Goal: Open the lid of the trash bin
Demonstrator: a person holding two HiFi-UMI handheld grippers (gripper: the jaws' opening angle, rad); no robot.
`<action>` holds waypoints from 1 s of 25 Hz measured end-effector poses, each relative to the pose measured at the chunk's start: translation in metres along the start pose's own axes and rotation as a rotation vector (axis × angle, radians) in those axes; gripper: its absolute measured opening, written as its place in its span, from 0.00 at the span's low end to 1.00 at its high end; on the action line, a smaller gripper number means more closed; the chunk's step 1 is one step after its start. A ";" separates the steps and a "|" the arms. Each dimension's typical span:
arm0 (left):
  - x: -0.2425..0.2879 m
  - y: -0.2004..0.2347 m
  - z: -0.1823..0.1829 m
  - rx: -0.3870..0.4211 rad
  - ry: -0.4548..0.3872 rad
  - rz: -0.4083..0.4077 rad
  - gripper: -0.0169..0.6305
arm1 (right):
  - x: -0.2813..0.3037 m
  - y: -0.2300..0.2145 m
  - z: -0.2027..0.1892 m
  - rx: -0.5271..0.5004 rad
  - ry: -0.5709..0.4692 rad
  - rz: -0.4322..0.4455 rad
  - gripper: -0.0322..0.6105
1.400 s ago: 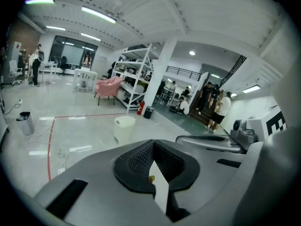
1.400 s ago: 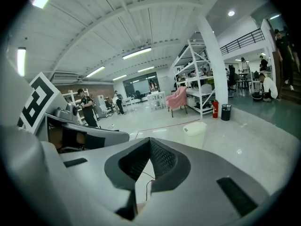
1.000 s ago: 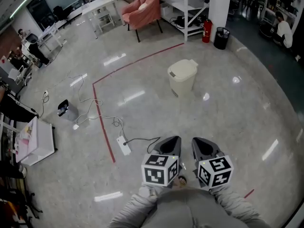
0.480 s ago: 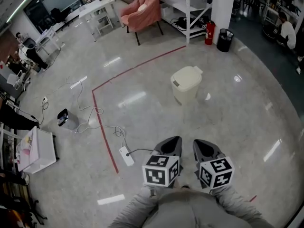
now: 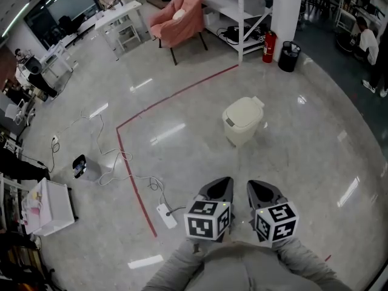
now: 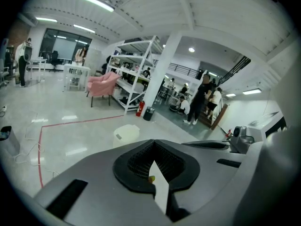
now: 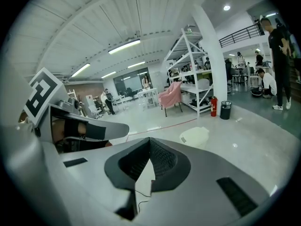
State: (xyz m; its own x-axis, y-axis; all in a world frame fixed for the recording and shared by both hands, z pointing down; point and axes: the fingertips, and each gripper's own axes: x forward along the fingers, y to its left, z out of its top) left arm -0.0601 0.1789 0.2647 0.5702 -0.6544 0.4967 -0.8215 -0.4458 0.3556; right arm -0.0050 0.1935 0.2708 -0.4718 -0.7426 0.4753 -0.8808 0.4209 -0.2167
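While we hold them low by our body, the left hand-held gripper (image 5: 220, 185) and right hand-held gripper (image 5: 256, 188) have their jaws pressed together, gripping nothing. Left lie a power strip (image 5: 167, 215) and red tape (image 5: 130, 174). Well ahead stands the cream bin (image 5: 243, 129), lid (image 5: 242, 111) down. Beyond are a pink chair (image 5: 179, 11), an extinguisher (image 5: 268, 46) and a black basket (image 5: 289, 56).

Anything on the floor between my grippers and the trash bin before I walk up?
Nothing visible does. The trash bin stands ahead, lid down, with only bare floor between it and the left gripper and right gripper. The power strip lies off to the left, outside that path.
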 end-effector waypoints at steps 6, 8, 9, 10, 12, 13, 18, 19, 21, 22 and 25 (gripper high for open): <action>0.027 0.034 0.028 0.012 0.019 -0.024 0.04 | 0.045 -0.011 0.028 0.008 -0.007 -0.029 0.05; 0.035 0.042 0.036 0.020 0.025 -0.034 0.04 | 0.057 -0.015 0.035 0.015 -0.011 -0.040 0.05; 0.039 0.046 0.040 0.025 0.028 -0.039 0.04 | 0.062 -0.017 0.038 0.018 -0.014 -0.046 0.05; 0.043 0.050 0.043 0.029 0.030 -0.042 0.04 | 0.068 -0.018 0.041 0.021 -0.016 -0.050 0.05; 0.048 0.057 0.048 0.031 0.034 -0.049 0.04 | 0.076 -0.018 0.046 0.023 -0.018 -0.057 0.05; 0.050 0.060 0.050 0.031 0.035 -0.052 0.04 | 0.080 -0.019 0.048 0.023 -0.017 -0.060 0.05; 0.063 0.073 0.058 0.019 0.044 -0.054 0.04 | 0.091 -0.025 0.050 0.026 -0.001 -0.074 0.05; 0.066 0.074 0.058 0.014 0.046 -0.056 0.04 | 0.093 -0.027 0.049 0.030 0.003 -0.078 0.05; 0.071 0.075 0.060 0.006 0.048 -0.062 0.04 | 0.095 -0.032 0.048 0.036 0.011 -0.083 0.05; 0.073 0.076 0.060 0.002 0.050 -0.062 0.04 | 0.097 -0.034 0.048 0.038 0.015 -0.084 0.05; 0.081 0.079 0.063 -0.010 0.058 -0.055 0.04 | 0.102 -0.041 0.050 0.043 0.026 -0.081 0.05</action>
State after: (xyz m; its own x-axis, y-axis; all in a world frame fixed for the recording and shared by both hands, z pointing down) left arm -0.0792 0.0519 0.2832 0.6140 -0.5927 0.5213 -0.7892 -0.4737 0.3910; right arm -0.0189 0.0738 0.2856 -0.3982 -0.7593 0.5146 -0.9172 0.3369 -0.2127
